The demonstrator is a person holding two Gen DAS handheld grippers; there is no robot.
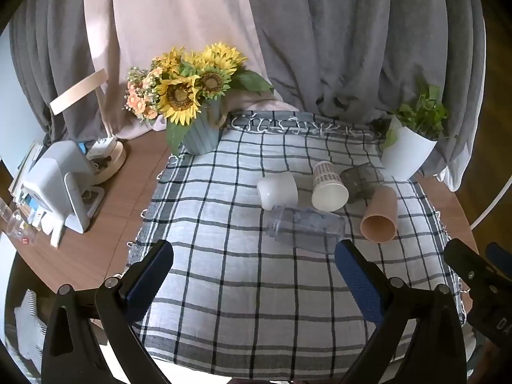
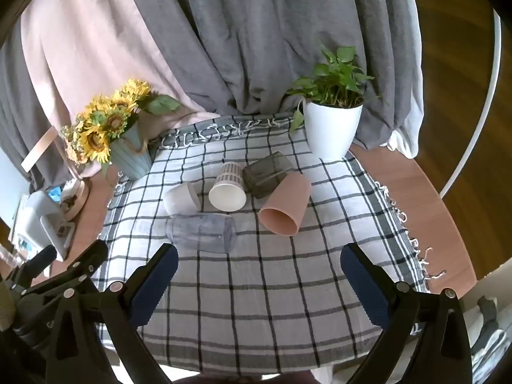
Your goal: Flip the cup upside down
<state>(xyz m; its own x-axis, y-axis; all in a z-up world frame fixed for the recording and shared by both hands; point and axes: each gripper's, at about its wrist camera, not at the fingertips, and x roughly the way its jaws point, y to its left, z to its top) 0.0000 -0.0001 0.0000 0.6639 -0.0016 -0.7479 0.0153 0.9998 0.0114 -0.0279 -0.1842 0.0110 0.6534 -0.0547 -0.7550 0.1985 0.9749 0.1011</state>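
Both claws gape wide with nothing between their blue pads: left claw (image 1: 254, 262), right claw (image 2: 259, 264), each hanging above the checked cloth (image 2: 256, 304) on the surface. Just past them five cups lie on their sides: clear cup (image 2: 201, 232) nearest, pink cup (image 2: 284, 206), white cup (image 2: 182, 199), paper cup (image 2: 228, 187), grey cup (image 2: 267, 175).

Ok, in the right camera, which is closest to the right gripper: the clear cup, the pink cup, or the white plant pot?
From the right gripper:
1. Clear plastic cup, lying on its side, front left.
2. Pink plastic cup, on its side, slightly farther right.
3. White plant pot, upright at the back right.
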